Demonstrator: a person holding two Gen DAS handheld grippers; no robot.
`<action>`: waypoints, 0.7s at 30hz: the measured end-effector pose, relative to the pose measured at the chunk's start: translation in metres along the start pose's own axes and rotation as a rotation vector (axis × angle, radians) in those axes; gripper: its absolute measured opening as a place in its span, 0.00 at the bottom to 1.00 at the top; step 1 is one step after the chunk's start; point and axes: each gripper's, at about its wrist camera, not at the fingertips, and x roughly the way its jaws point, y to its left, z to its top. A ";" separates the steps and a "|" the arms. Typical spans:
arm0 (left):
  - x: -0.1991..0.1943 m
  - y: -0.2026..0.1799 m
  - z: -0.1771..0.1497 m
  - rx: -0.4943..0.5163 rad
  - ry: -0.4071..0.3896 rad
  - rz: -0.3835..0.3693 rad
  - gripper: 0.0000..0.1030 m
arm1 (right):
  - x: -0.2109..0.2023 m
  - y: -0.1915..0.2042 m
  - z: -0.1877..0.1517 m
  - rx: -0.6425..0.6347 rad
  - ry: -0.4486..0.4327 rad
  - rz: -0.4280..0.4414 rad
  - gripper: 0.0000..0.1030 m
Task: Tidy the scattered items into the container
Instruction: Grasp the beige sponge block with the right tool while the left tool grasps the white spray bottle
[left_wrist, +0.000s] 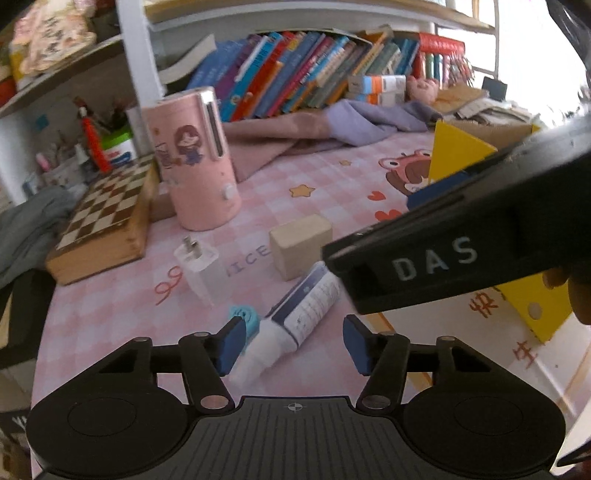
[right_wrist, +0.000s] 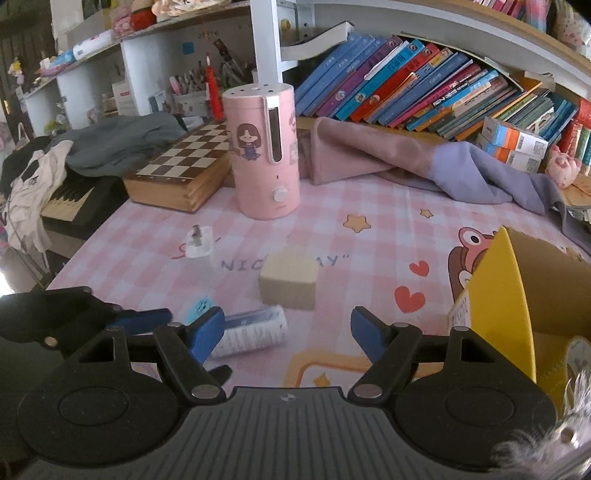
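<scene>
The left gripper (left_wrist: 293, 341) points down at the pink checked tablecloth (left_wrist: 332, 177) with its blue pads set partly apart. A white tube (left_wrist: 295, 321) lies slantwise on the cloth between them, cap end nearest the camera. The left pad (left_wrist: 231, 341) stands close against the tube's cap end; the right pad stands clear of it, so no grip is established. A small round turquoise item (left_wrist: 242, 314) lies just beside the left pad, touching or nearly touching the tube. Beyond the tube rests a pale wooden block (left_wrist: 301, 245), and to its left a white plug adapter (left_wrist: 195, 264). The right gripper (right_wrist: 288, 332) hangs over the same cloth, jaws moderately wide and empty; the tube (right_wrist: 255, 330) lies just right of its left pad. The container, a yellow cardboard box (right_wrist: 509, 295), stands open at the right edge of the right wrist view, near the right pad. A pink cylindrical appliance (right_wrist: 264, 151) and a folded chessboard case (right_wrist: 181, 166) stand further back.
</scene>
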 end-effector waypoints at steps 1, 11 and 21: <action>0.005 0.000 0.003 0.012 0.006 -0.010 0.49 | 0.004 -0.001 0.003 0.001 0.000 0.000 0.72; 0.041 -0.003 0.014 0.107 0.063 -0.061 0.41 | 0.050 0.001 0.027 -0.023 0.055 -0.001 0.72; 0.047 0.003 -0.002 0.038 0.088 -0.113 0.31 | 0.101 -0.006 0.040 -0.009 0.178 0.006 0.70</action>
